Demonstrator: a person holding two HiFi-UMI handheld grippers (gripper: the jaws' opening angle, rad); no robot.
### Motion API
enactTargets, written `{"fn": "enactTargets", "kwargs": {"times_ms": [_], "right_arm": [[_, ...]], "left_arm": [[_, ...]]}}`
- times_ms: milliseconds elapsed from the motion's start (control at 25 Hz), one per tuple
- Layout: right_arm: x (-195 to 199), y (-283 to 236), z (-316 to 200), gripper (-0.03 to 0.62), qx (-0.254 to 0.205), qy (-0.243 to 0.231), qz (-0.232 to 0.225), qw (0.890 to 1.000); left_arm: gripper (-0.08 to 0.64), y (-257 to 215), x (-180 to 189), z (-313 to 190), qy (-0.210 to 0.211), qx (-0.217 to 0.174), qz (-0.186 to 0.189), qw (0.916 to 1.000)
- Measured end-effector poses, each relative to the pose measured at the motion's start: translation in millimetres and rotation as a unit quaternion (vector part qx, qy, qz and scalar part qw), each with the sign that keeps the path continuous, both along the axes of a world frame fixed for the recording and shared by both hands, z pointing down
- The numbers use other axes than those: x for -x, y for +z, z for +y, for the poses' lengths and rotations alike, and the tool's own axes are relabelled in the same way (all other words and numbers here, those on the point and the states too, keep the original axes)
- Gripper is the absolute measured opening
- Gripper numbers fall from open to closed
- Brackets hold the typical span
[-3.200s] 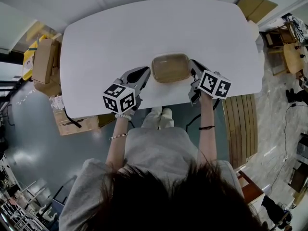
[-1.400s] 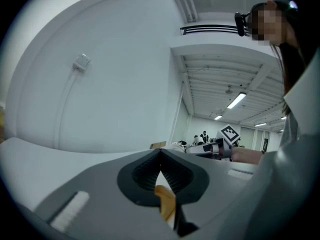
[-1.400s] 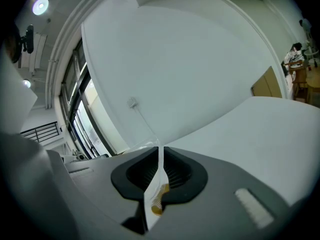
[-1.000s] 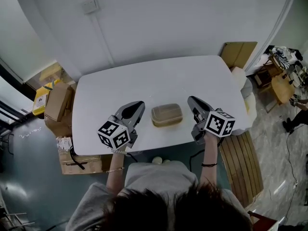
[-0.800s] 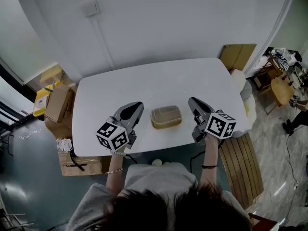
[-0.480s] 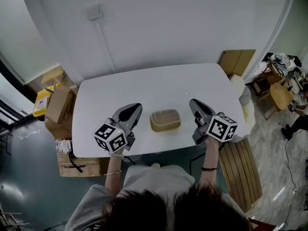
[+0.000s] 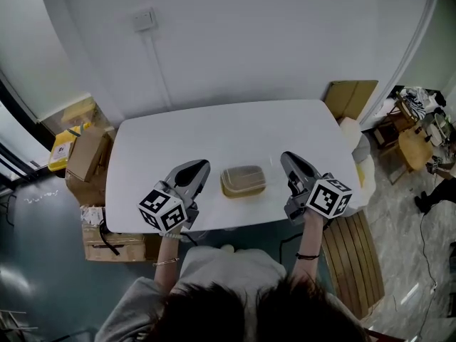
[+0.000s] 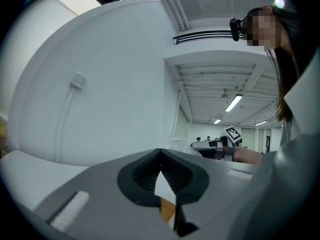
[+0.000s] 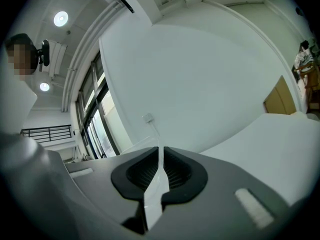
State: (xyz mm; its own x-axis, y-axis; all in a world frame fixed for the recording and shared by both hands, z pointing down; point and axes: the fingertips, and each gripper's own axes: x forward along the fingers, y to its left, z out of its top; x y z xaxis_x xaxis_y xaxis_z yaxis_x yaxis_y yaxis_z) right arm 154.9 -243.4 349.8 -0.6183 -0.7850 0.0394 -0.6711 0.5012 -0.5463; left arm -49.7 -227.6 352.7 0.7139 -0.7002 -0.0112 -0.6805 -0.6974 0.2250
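Note:
A tan rectangular container [image 7: 243,181] with a clear lid rests on the white table [image 7: 228,134] near its front edge. My left gripper [image 7: 199,165] lies just left of it and my right gripper [image 7: 286,158] just right of it, neither touching. Both point up and away from the person. In the left gripper view the left gripper [image 8: 160,155] has its jaws closed together with nothing between them; a tan sliver of the container [image 8: 168,212] shows below. In the right gripper view the right gripper [image 9: 161,153] is shut too, leaving only a thin slit.
Cardboard boxes [image 7: 84,152] sit on the floor left of the table. A flat cardboard sheet [image 7: 350,95] leans at the far right corner, and a slatted wooden bench [image 7: 360,254] stands to the right. A wall socket [image 7: 144,18] with a cable is behind the table.
The head camera has risen, so the table looks smaller. Both grippers have tilted further up toward wall and ceiling and sit slightly nearer the front edge. The container has not moved.

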Motion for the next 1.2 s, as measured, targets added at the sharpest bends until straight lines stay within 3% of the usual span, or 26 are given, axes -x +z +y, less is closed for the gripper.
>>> {"fn": "enactTargets", "kwargs": {"times_ms": [1200], "right_arm": [[4.2, -2.0, 7.8, 0.037, 0.0, 0.004, -0.011, 1.0]], "left_arm": [[-0.009, 0.6, -2.1, 7.2, 0.008, 0.001, 0.002, 1.0]]}}
